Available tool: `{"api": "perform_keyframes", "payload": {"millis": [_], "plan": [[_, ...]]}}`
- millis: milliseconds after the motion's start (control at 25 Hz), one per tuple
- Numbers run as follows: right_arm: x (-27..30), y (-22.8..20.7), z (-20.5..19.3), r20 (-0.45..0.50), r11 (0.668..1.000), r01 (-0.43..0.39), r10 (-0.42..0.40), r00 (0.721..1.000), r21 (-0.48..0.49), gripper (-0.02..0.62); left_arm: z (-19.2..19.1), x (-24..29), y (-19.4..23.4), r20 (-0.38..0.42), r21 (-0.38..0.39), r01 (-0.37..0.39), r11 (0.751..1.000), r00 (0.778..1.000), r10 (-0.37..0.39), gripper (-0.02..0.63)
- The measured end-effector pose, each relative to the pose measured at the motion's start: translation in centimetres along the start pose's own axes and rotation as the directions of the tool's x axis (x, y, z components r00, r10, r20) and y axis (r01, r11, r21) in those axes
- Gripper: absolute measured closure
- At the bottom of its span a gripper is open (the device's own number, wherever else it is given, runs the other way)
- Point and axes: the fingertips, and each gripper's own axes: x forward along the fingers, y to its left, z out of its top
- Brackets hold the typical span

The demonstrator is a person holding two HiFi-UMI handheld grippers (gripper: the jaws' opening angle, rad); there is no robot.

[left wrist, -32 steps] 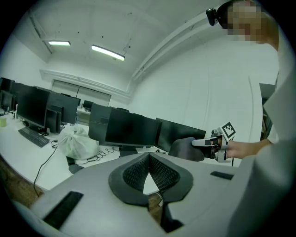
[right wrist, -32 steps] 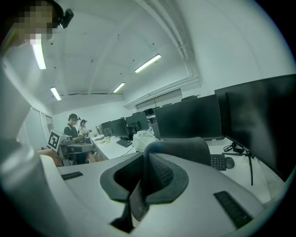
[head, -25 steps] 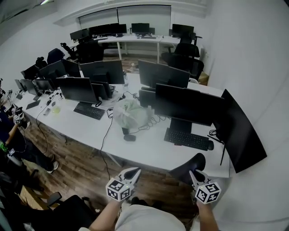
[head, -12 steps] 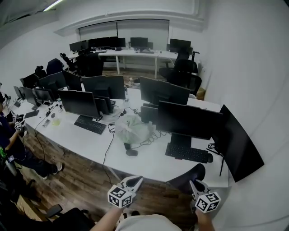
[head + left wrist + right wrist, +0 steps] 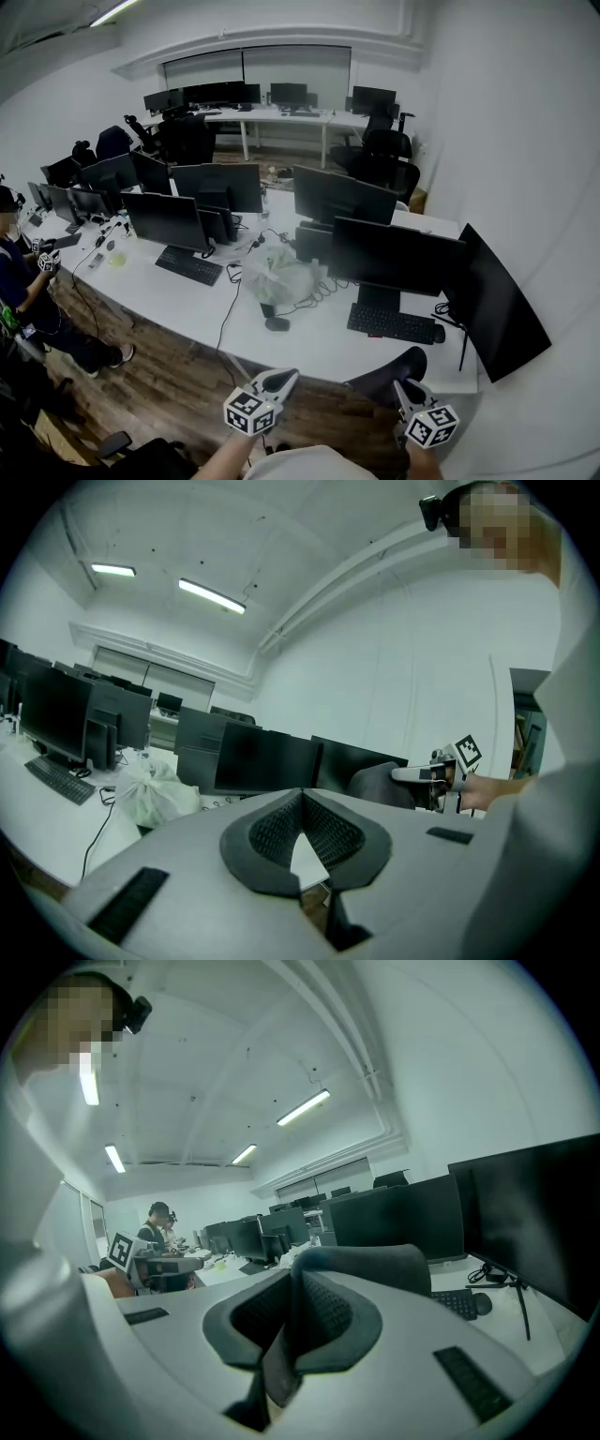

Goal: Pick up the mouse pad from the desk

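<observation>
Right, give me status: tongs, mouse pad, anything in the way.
Left tongs shut, empty. Right tongs shut on mouse pad. Mouse pad clear of the desk, curling over the tips. Nothing in the way.

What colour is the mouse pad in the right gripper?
The mouse pad is dark grey, almost black, best seen in the right gripper view.

Two grippers (image 5: 281,378) (image 5: 399,385); one mouse pad (image 5: 386,367); one plastic bag (image 5: 279,272).
</observation>
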Motion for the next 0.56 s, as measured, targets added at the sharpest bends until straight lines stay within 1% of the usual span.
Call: {"api": "perform_keyframes", "payload": {"millis": [560], "plan": [[1.4,1.2,1.1,0.003,0.999,-0.022,0.022,1.0,-0.029,0.551,1.2,-1.1,1.7,0.021,0.004,-0.021,1.0,1.0,0.021,0.591]]}}
